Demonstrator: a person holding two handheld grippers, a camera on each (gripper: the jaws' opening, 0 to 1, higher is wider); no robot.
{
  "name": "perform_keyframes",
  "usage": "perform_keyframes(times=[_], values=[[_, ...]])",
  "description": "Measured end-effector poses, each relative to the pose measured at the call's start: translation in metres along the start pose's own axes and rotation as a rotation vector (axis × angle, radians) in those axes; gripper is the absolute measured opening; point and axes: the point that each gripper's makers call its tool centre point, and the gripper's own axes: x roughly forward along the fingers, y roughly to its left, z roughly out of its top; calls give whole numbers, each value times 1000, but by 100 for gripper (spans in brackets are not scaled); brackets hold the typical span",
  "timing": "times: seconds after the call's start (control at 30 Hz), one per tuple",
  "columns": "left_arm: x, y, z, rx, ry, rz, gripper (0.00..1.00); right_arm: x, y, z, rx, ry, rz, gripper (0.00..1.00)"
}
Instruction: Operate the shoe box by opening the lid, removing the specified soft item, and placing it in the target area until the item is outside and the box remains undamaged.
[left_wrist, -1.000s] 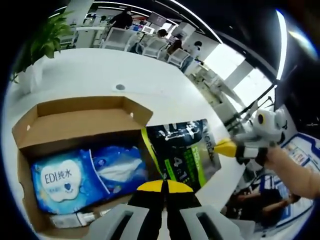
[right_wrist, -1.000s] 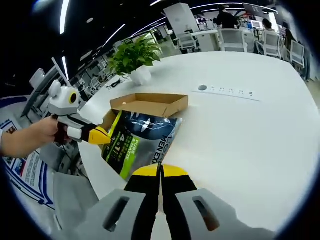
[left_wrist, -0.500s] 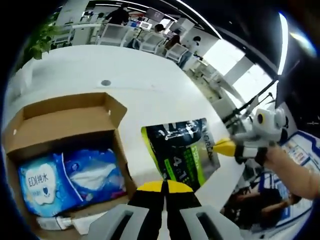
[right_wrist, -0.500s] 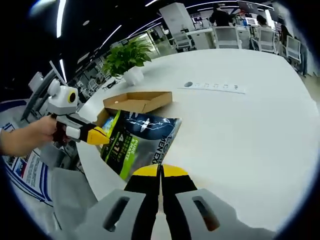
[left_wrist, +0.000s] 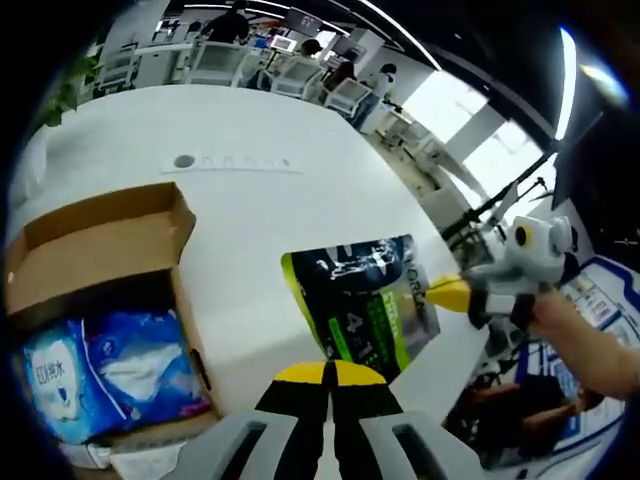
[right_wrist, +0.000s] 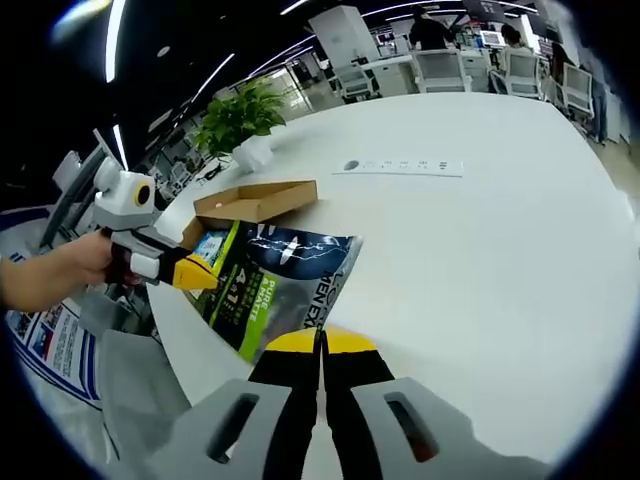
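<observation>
One dark pouch (left_wrist: 366, 315) with a lime-green band — large "4" and "1" readable — is held above the white table (left_wrist: 250, 210), clear of the single open cardboard shoe box (left_wrist: 95, 250). Both grippers pinch it: left gripper (left_wrist: 326, 377) and right gripper (right_wrist: 321, 345), fingers closed on its edges. In the box lie two blue wipe packs (left_wrist: 105, 368) — one printed "EDI".

pouch (left_wrist: 368, 307) on table (left_wrist: 260, 210), right of open box (left_wrist: 100, 250)
</observation>
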Motion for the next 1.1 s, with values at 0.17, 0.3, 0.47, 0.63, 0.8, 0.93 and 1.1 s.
perform_keyframes(times=[0.17,0.3,0.47,0.63,0.8,0.93,1.1], values=[[15,-7,-3,11,22,8,0,0,-17,-9,11,10,-8,0],[27,-7,-6,10,45,17,0,3,-25,-16,22,17,-12,0],[43,2,-9,16,72,39,0,9,-35,-28,36,35,-15,0],[59,5,-11,12,97,59,0,18,-49,-40,53,53,-28,0],[71,8,-15,23,130,77,0,22,-57,-44,58,68,-37,0],[79,12,-20,31,156,92,0,28,-66,-48,64,78,-33,0],[86,14,-27,43,181,103,0,31,-69,-54,71,93,-36,0]])
